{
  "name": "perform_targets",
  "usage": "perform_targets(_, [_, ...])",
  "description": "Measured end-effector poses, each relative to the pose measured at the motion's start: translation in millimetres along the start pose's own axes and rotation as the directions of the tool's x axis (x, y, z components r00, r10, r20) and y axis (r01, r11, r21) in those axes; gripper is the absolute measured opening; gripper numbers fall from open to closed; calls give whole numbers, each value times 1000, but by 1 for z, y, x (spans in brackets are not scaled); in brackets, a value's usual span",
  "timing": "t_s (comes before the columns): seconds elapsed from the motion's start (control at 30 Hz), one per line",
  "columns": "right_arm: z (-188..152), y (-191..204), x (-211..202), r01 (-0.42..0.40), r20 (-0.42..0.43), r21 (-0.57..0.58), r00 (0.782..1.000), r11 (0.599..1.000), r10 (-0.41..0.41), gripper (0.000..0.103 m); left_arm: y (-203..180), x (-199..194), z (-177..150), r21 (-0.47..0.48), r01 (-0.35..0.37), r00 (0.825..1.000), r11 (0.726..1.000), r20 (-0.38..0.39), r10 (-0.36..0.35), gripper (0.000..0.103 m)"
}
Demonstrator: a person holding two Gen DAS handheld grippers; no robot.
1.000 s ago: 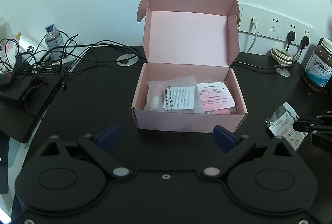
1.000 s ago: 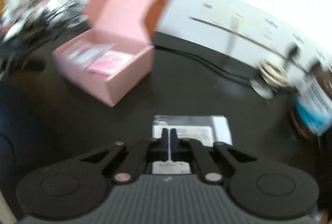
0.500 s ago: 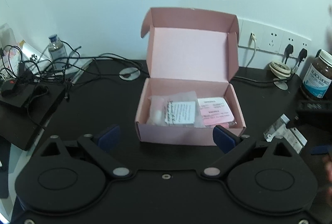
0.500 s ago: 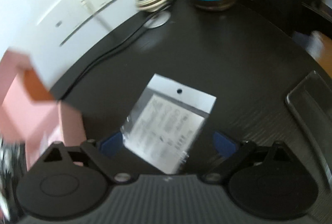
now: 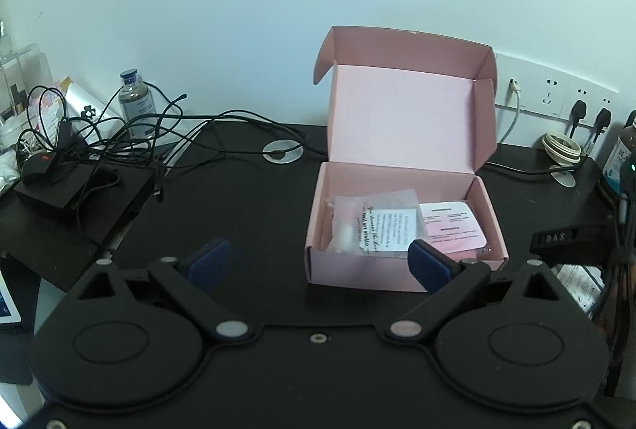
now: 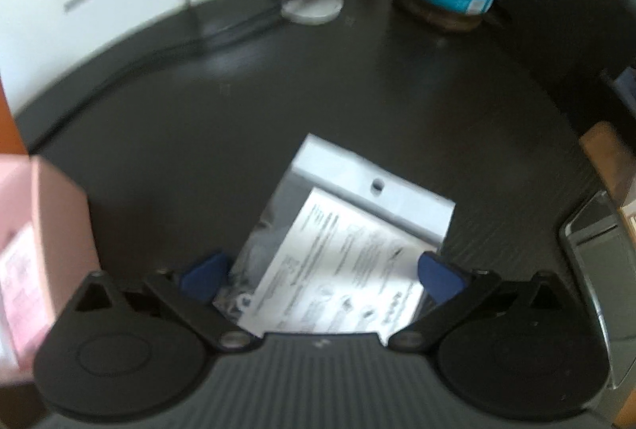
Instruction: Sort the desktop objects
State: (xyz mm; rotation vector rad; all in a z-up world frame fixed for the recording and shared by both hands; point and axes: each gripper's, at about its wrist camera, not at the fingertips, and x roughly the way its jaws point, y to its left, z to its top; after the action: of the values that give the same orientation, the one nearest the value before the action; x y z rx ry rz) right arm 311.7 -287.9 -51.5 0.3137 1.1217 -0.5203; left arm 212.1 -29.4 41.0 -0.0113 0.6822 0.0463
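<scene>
**Clear plastic packet lies flat between spread right fingers**

Clear plastic packet with a white printed insert (image 6: 349, 250) lies flat on the black desk (image 6: 278, 103), just beside the open pink cardboard box (image 5: 405, 226). The right gripper (image 6: 322, 270) points down over it, jaws opening wide, blue pads either side, the packet between them, not pressed. The left gripper (image 5: 318, 262) hovers before the box, fingers apart, nothing between them.

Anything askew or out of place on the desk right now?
One thing: a clear packet with a printed sheet lies skewed on the black desk, outside the open pink box that already holds similar packets. The right hand-held gripper straddles it, jaws opening. Cables are tangled far left.
</scene>
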Motion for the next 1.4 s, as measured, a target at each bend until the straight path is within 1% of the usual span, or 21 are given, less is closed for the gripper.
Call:
perform_targets(0.07, [-4,-1,-2,-24,11,-50,1000,998,25,102,1,1,0,-2,-2,1000,1000,-5,2,97])
perform_targets(0.13, [-9,-1,-4,-69,9,-155,997,985,71,102,2,2,0,-3,-2,1000,1000,-10,2,97])
perform_targets(0.17, [-11,0,-5,-95,2,-217,995,971,98,102,2,2,0,-4,-2,1000,1000,-12,2,97])
perform_targets(0.3, [-23,-4,-12,-191,-35,-436,980,880,196,102,1,4,0,-5,-1,1000,1000,-23,1,97])
perform_targets(0.37, [-28,-9,-17,-229,-55,-539,970,810,238,102,0,6,-2,-3,-3,999,1000,-32,3,97])
perform_targets(0.43, [-32,-15,-25,-260,-49,-601,956,756,290,102,-1,7,-2,-4,-4,999,1000,-42,4,97])
perform_targets(0.47, [-33,-20,-31,-276,-37,-609,946,744,321,102,-2,7,-3,-4,-4,999,1000,-45,4,97])
perform_targets(0.53, [-30,-34,-43,-329,-15,-568,920,754,391,102,-3,8,-4,0,-8,999,1000,-51,8,97])
perform_targets(0.57, [-29,-41,-49,-354,-1,-537,908,766,419,102,-5,9,-4,4,-11,999,1000,-54,11,97])
perform_targets(0.63, [-28,-53,-56,-372,35,-471,898,800,438,102,-7,9,-5,17,-13,999,1000,-52,14,97])
perform_targets(0.7, [-33,-61,-59,-359,70,-412,904,838,421,102,-10,9,-6,29,-17,999,999,-46,19,97])
perform_targets(0.77, [-37,-64,-55,-324,97,-375,918,869,385,102,-12,10,-6,36,-15,999,999,-45,17,97])
perform_targets(0.9, [-43,-58,-42,-297,111,-305,933,905,343,102,-14,12,-6,37,-10,999,999,-51,12,97])
perform_targets(0.97, [-44,-46,-36,-256,115,-306,946,917,302,102,-14,12,-5,39,-11,999,999,-52,13,97])
perform_targets(1.1, [-48,-22,-26,-149,115,-380,972,913,207,102,-13,13,-5,40,-17,998,999,-52,19,97])
perform_targets(1.13, [-48,-22,-24,-148,110,-374,973,916,202,102,-12,13,-5,37,-18,998,999,-54,20,97])
perform_targets(1.2, [-45,-26,-21,-170,91,-352,972,920,215,102,-10,14,-5,30,-18,998,999,-57,20,97])
perform_targets(1.3, [-47,-32,-22,-195,89,-404,964,894,250,100,-7,16,-5,21,-22,998,1000,-66,24,97])
perform_targets(1.33, [-48,-35,-23,-203,93,-422,960,884,265,97,-6,17,-5,15,-22,997,1000,-70,23,97])
perform_targets(1.37, [-49,-38,-24,-211,98,-435,955,875,279,90,-6,18,-5,10,-22,997,1000,-73,23,97])
perform_targets(1.4, [-50,-40,-26,-217,103,-445,952,869,290,88,-5,18,-6,6,-22,997,1000,-77,22,97])
